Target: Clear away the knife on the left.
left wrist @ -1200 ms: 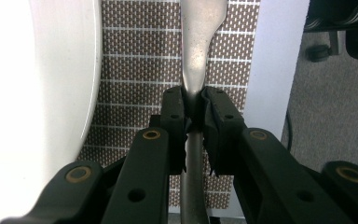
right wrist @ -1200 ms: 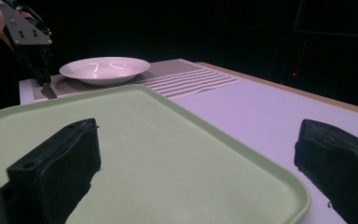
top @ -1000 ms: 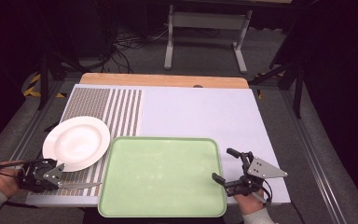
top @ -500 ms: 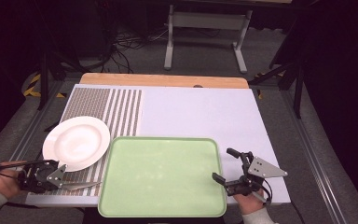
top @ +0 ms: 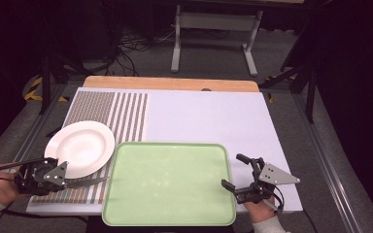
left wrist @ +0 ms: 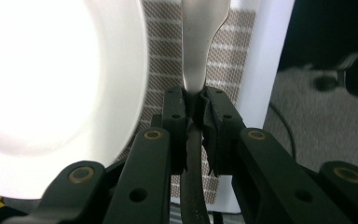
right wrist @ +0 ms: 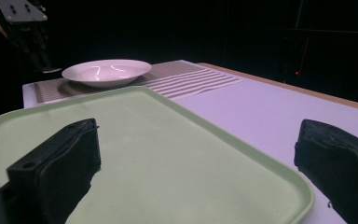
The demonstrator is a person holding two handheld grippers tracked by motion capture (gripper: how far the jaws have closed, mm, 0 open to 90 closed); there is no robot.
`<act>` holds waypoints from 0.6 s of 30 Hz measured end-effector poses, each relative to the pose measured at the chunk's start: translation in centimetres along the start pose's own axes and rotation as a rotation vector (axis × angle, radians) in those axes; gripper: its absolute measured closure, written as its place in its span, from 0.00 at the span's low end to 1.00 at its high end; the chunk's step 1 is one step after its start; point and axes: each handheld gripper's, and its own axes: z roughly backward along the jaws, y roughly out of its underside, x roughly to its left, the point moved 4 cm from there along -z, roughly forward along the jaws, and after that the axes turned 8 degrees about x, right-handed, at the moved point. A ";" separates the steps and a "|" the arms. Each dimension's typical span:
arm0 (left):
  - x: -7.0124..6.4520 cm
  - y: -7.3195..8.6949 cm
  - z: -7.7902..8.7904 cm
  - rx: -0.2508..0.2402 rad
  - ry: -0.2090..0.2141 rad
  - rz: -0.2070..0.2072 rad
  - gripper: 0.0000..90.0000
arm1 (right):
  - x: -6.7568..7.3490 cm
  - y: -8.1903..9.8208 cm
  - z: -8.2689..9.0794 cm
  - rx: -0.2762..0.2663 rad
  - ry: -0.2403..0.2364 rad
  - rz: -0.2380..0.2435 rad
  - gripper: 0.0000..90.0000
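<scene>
1. A slim metal utensil (left wrist: 199, 42) with a flat handle is pinched between the jaws of the left gripper (top: 41, 175); in the left gripper view its handle runs straight up from between the closed pads, its far end cut off by the frame, so the kind of utensil cannot be told.
2. In the high view the utensil (top: 85, 182) sticks out from the gripper toward the tray, low over the brown-and-white striped placemat (top: 126, 109), its tip near the tray's left edge.
3. The left gripper lies nearly level at the table's near left corner, held by the person's left hand (top: 0, 182), whose grey sleeve enters from the bottom.
4. A round white shallow plate (top: 80, 148) sits on the placemat just beyond and beside the gripper.
5. A light green rectangular plastic tray (top: 167, 184) lies at the near middle of the white table surface (top: 209, 116), overlapping the placemat's corner.
6. The right gripper (top: 245, 182) rests by the tray's right edge with its jaws spread wide; the right gripper view has one jaw over the tray (right wrist: 177, 154) and the other over the table.
</scene>
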 end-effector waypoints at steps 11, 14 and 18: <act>0.4 -2.0 2.7 -0.110 0.037 0.161 0.89 | -0.1 0.0 0.1 -0.004 0.002 0.000 0.01; 0.4 -2.4 3.2 -0.137 0.048 0.193 0.89 | -0.1 0.0 0.1 -0.004 0.003 -0.002 0.01; 0.4 -3.0 3.8 -0.189 0.052 0.223 0.89 | -0.2 0.0 0.1 -0.005 0.001 -0.003 0.01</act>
